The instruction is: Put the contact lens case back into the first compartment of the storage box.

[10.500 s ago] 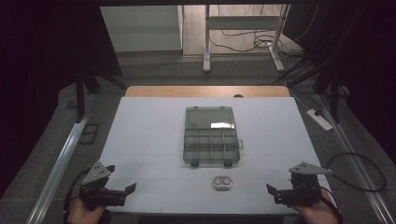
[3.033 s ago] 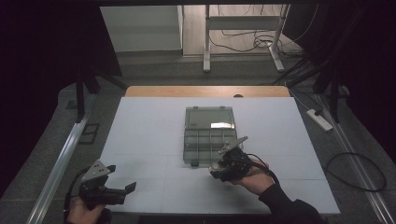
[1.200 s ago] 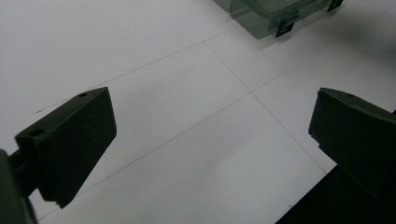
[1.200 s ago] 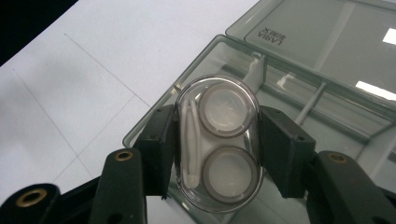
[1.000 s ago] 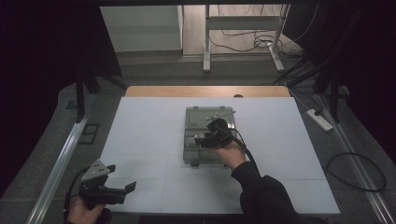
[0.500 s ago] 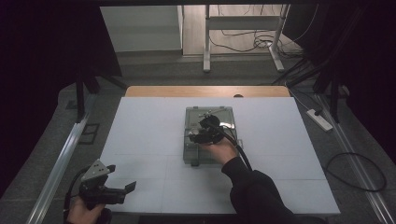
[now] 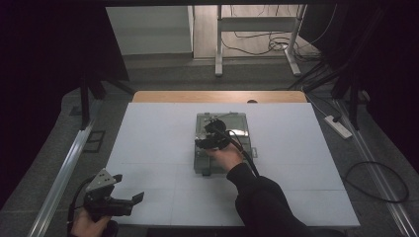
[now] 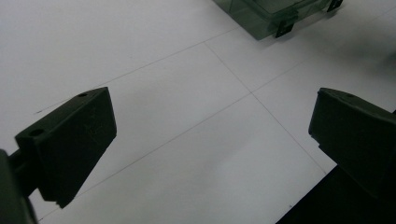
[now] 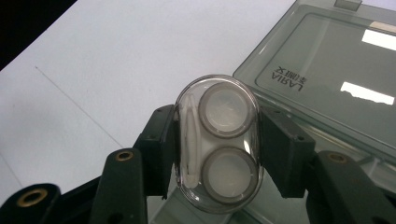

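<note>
The right gripper (image 9: 217, 144) holds one clear oval case (image 9: 218, 142) pinched between its two jaws, one jaw pressed to each long side. The case carries two round grey-rimmed wells, one above the other, and a white strip along its left side. In the high view the right gripper (image 7: 211, 137) hangs over the single smoky-grey box (image 7: 236, 123) at the middle of the white worktop (image 7: 148, 138), above its left part; the box lid (image 9: 327, 79), lying open, shows just behind the case. The left gripper (image 7: 111, 200) sits at the near left corner, well apart from the box, its two jaws spread wide with nothing between them, only bare worktop (image 8: 187, 116); a corner of the box (image 8: 261, 16) lies far ahead of it
</note>
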